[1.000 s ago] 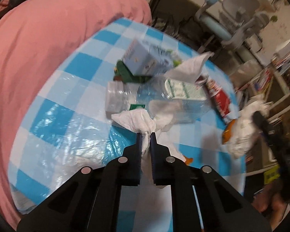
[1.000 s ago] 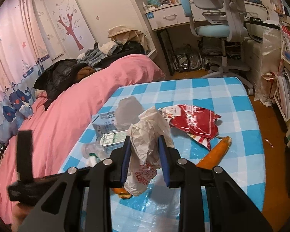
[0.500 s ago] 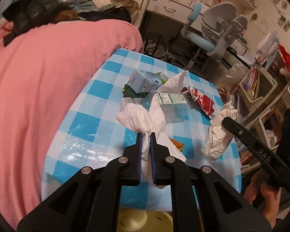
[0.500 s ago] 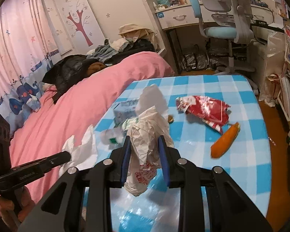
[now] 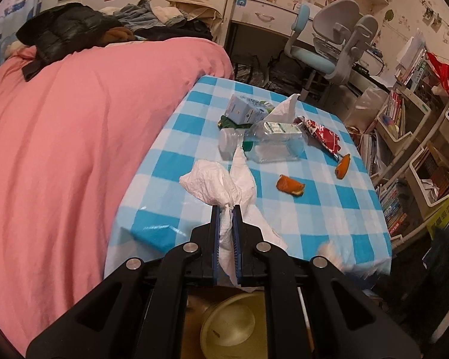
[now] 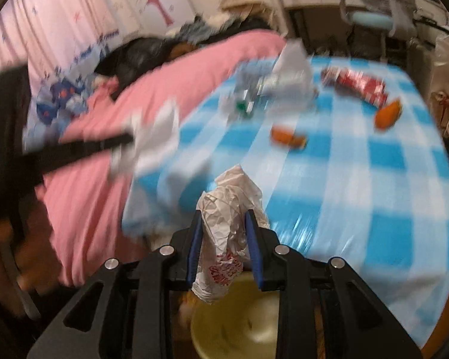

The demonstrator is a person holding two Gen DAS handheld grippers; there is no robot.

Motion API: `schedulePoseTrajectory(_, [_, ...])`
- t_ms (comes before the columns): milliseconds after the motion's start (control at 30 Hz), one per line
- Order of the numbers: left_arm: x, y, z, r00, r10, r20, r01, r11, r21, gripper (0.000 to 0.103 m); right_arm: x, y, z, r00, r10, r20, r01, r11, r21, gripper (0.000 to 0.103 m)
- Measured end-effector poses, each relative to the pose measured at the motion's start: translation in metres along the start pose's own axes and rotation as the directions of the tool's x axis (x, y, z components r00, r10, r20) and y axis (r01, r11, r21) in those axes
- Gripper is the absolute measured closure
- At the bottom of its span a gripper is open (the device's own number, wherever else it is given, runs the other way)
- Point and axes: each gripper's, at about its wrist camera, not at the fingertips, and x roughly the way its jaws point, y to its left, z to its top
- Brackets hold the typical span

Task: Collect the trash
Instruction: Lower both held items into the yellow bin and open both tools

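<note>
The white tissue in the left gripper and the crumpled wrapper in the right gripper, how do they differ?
The white tissue is plain, soft and fanned out; the crumpled wrapper is stiffer, bunched and carries red print. The left gripper pinches the tissue nearly flat; the right gripper stands wider around the wrapper. Both are held above a yellowish bin.

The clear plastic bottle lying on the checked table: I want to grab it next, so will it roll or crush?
The clear plastic bottle lies on its side, so a nudge may roll it. It looks empty and dented, so probably light and apt to buckle. Its glossy wall may slip between pads.
</note>
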Motion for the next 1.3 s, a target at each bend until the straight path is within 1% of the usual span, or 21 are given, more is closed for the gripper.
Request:
schedulePoseTrajectory(67, [-0.003, 0.001, -0.004, 1.000, 0.001, -0.001, -0.001, 1.000, 0.005, 0.095, 0.010, 0.003, -0.015, 0.999, -0.008, -0.048, 0.007, 1.000, -0.005, 0.073])
schedulePoseTrajectory(100, [-0.004, 0.001, -0.006, 1.000, 0.003, -0.001, -0.003, 1.000, 0.010, 0.095, 0.014, 0.003, -0.021, 0.997, -0.018, -0.069, 0.018, 1.000, -0.006, 0.071])
schedulePoseTrajectory(133, [-0.007, 0.001, -0.009, 1.000, 0.003, -0.001, -0.003, 1.000, 0.017, 0.095, 0.019, 0.002, -0.027, 0.995, -0.034, -0.095, 0.033, 0.999, -0.004, 0.063])
schedulePoseTrajectory(200, [-0.009, -0.001, -0.013, 1.000, 0.002, -0.003, -0.002, 1.000, 0.027, 0.095, 0.022, -0.002, -0.033, 0.992, -0.047, -0.114, 0.048, 0.999, 0.008, 0.055])
schedulePoseTrajectory(233, [-0.011, -0.002, -0.016, 1.000, 0.001, -0.006, -0.001, 0.999, 0.034, 0.095, 0.021, -0.004, -0.033, 0.992, -0.058, -0.111, 0.060, 0.998, 0.014, 0.054])
schedulePoseTrajectory(267, [-0.012, -0.003, -0.019, 1.000, 0.002, -0.009, -0.001, 0.999, 0.042, 0.095, 0.019, -0.009, -0.031, 0.993, -0.069, -0.100, 0.072, 0.997, 0.025, 0.054])
schedulePoseTrajectory(367, [-0.015, -0.006, -0.027, 1.000, 0.000, -0.023, 0.001, 0.998, 0.059, 0.095, 0.008, -0.018, -0.025, 0.995, -0.089, -0.053, 0.093, 0.993, 0.069, 0.046])
schedulePoseTrajectory(467, [-0.014, -0.012, -0.038, 0.999, 0.001, -0.051, 0.003, 0.996, 0.087, 0.095, -0.011, -0.023, -0.020, 0.994, -0.107, 0.022, 0.104, 0.989, 0.105, 0.045])
schedulePoseTrajectory(533, [-0.011, -0.018, -0.048, 0.996, -0.001, -0.084, 0.010, 0.994, 0.107, 0.095, -0.021, -0.021, -0.019, 0.991, -0.111, 0.069, 0.103, 0.988, 0.118, 0.041])
schedulePoseTrajectory(567, [-0.009, -0.020, -0.054, 0.995, -0.002, -0.101, 0.014, 0.993, 0.117, 0.095, -0.029, -0.021, -0.017, 0.988, -0.115, 0.107, 0.102, 0.987, 0.124, 0.040])
schedulePoseTrajectory(700, [0.000, -0.037, -0.083, 0.982, -0.002, -0.190, 0.036, 0.983, 0.180, 0.095, -0.047, -0.024, -0.011, 0.971, -0.124, 0.202, 0.097, 0.985, 0.139, 0.036])
schedulePoseTrajectory(767, [0.006, -0.048, -0.100, 0.967, -0.004, -0.253, 0.064, 0.971, 0.229, 0.095, -0.053, -0.025, -0.008, 0.963, -0.131, 0.236, 0.098, 0.984, 0.149, 0.034])
schedulePoseTrajectory(800, [0.008, -0.054, -0.110, 0.960, 0.010, -0.280, 0.067, 0.962, 0.264, 0.095, -0.054, -0.025, -0.007, 0.961, -0.134, 0.243, 0.099, 0.984, 0.151, 0.034])
schedulePoseTrajectory(833, [0.010, -0.058, -0.116, 0.956, 0.024, -0.292, 0.064, 0.956, 0.288, 0.092, -0.055, -0.025, -0.006, 0.960, -0.134, 0.247, 0.098, 0.983, 0.154, 0.034])
schedulePoseTrajectory(900, [0.012, -0.065, -0.125, 0.949, 0.042, -0.314, 0.066, 0.943, 0.327, 0.073, -0.054, -0.026, -0.004, 0.960, -0.133, 0.245, 0.097, 0.983, 0.153, 0.033])
schedulePoseTrajectory(933, [0.012, -0.067, -0.127, 0.949, 0.059, -0.309, 0.053, 0.938, 0.343, 0.056, -0.053, -0.024, -0.003, 0.961, -0.132, 0.243, 0.098, 0.984, 0.150, 0.033])
schedulePoseTrajectory(967, [0.010, -0.068, -0.126, 0.955, 0.078, -0.287, 0.031, 0.934, 0.356, 0.045, -0.052, -0.023, -0.002, 0.961, -0.132, 0.242, 0.099, 0.985, 0.144, 0.032])
schedulePoseTrajectory(1033, [0.004, -0.067, -0.120, 0.966, 0.093, -0.242, 0.001, 0.932, 0.361, 0.038, -0.053, -0.020, 0.000, 0.961, -0.131, 0.242, 0.102, 0.986, 0.129, 0.030])
schedulePoseTrajectory(1167, [-0.004, -0.053, -0.101, 0.978, 0.105, -0.180, -0.050, 0.956, 0.289, 0.025, -0.056, -0.014, 0.005, 0.960, -0.134, 0.247, 0.115, 0.989, 0.091, 0.029])
schedulePoseTrajectory(1267, [-0.012, -0.041, -0.086, 0.983, 0.156, -0.097, -0.130, 0.964, 0.230, 0.019, -0.057, -0.014, 0.010, 0.958, -0.144, 0.248, 0.129, 0.989, 0.073, 0.028])
schedulePoseTrajectory(1300, [-0.014, -0.038, -0.082, 0.984, 0.158, -0.081, -0.138, 0.968, 0.211, 0.019, -0.058, -0.014, 0.012, 0.957, -0.149, 0.248, 0.137, 0.988, 0.067, 0.028])
